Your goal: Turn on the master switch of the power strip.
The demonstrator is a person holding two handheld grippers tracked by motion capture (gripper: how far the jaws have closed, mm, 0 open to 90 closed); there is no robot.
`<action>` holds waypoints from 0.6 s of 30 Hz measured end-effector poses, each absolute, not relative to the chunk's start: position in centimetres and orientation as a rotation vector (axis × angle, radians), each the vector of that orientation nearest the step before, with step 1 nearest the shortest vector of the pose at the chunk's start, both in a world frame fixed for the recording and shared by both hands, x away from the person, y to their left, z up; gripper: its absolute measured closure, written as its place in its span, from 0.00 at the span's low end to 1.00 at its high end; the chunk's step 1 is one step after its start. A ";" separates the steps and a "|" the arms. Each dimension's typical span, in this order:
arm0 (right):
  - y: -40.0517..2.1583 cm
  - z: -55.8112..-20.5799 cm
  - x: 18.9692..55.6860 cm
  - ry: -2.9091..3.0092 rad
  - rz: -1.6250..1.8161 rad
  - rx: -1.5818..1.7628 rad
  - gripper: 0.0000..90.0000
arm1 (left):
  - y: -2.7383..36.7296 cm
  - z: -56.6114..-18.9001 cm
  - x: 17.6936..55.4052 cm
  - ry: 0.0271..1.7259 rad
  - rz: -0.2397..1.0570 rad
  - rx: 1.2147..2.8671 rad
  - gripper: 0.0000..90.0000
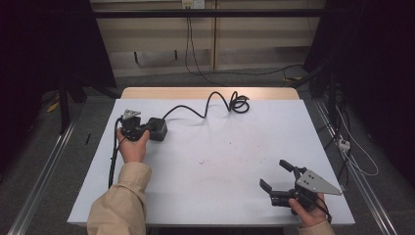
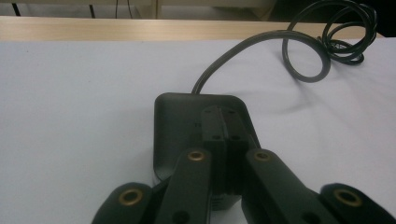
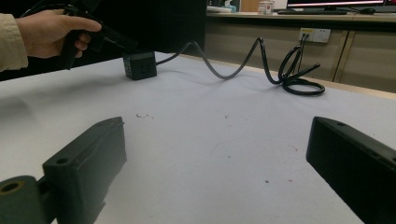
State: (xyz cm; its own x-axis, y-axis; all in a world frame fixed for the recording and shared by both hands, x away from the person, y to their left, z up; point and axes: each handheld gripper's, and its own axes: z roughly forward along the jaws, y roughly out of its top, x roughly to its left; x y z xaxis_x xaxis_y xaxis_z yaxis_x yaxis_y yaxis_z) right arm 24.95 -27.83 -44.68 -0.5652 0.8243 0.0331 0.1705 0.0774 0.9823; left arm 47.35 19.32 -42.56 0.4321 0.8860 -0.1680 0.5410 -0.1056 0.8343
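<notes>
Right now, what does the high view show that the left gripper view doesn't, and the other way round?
High view alone: the right tool, jaws open, low at the table's right, the person's sleeves, and the floor around it.

Left gripper view alone: the left tool close up, its jaws shut together above the black box.

Both: that box, its black cable curling to a coil at the far edge, the white tabletop and the wooden strip beyond.
</notes>
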 end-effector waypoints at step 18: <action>-27.9 -44.7 25.0 1.804 1.520 0.988 0.05 | 19.2 -42.7 47.2 1.229 0.494 1.758 1.00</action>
State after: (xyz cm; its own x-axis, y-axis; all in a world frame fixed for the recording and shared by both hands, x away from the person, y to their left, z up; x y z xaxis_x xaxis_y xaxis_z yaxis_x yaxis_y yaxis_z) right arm 25.02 -27.91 -44.72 -0.5603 0.8277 0.0321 0.1722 0.0785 0.9819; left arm 47.19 19.19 -42.70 0.4245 0.8901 -0.1661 0.5271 -0.0938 0.8446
